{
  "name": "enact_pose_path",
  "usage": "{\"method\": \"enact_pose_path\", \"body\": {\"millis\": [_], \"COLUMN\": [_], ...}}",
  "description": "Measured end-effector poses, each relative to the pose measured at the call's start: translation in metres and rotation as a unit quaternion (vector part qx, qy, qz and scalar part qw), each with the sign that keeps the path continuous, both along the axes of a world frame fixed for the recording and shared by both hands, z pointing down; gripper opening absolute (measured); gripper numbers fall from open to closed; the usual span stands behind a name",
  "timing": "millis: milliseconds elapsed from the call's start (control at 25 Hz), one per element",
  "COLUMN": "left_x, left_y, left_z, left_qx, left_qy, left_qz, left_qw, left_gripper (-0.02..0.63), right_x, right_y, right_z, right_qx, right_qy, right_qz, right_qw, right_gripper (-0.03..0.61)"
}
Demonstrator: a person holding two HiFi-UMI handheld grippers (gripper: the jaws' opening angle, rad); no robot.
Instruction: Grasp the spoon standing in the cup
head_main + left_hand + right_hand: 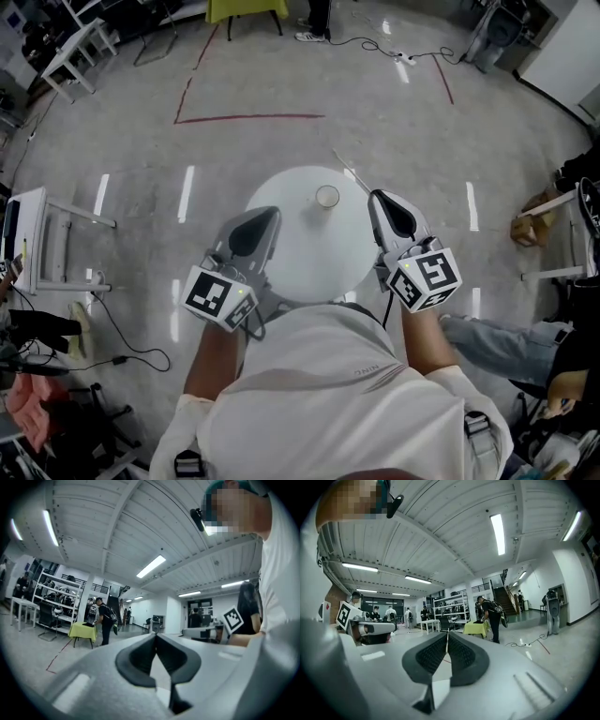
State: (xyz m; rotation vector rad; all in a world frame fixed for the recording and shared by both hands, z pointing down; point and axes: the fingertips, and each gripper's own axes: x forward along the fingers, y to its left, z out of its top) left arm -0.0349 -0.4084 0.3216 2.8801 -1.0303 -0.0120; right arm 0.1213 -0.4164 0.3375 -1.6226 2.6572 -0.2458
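Note:
A small white cup (327, 196) stands near the middle of the round white table (291, 262), and nothing shows standing in it. My right gripper (375, 195) hovers just right of the cup, shut on a thin pale spoon (352, 172) that slants up and to the left from its tips, over the table's far edge. In the right gripper view the gripper (447, 635) has its pads pressed together and aims out across the room, not at the table. My left gripper (272, 214) hangs over the table's left part, shut and holding nothing; its tips (156, 635) meet.
Red tape lines (246, 118) mark the grey floor beyond the table. A white bench (37, 239) stands at the left and a wooden stool (531, 228) at the right. A seated person's legs (506, 339) reach in at the right. A cable (122, 337) trails at the lower left.

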Motion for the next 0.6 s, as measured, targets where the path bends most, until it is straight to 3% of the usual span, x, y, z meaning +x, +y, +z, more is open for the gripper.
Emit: {"method": "enact_pose_path", "body": {"millis": [600], "left_x": [-0.0096], "left_y": [0.0074], "left_z": [0.0025], "left_qx": [-0.001], "left_qy": [0.000], "left_qz": [-0.013], "left_qw": [0.9999], "left_gripper": [0.003], "right_x": [-0.0036], "right_y": [0.0052], "right_z": [0.0092], "right_qx": [-0.011], "right_qy": [0.000], "right_qz": [0.001], "right_qw": [1.000], "right_gripper": [0.011]}}
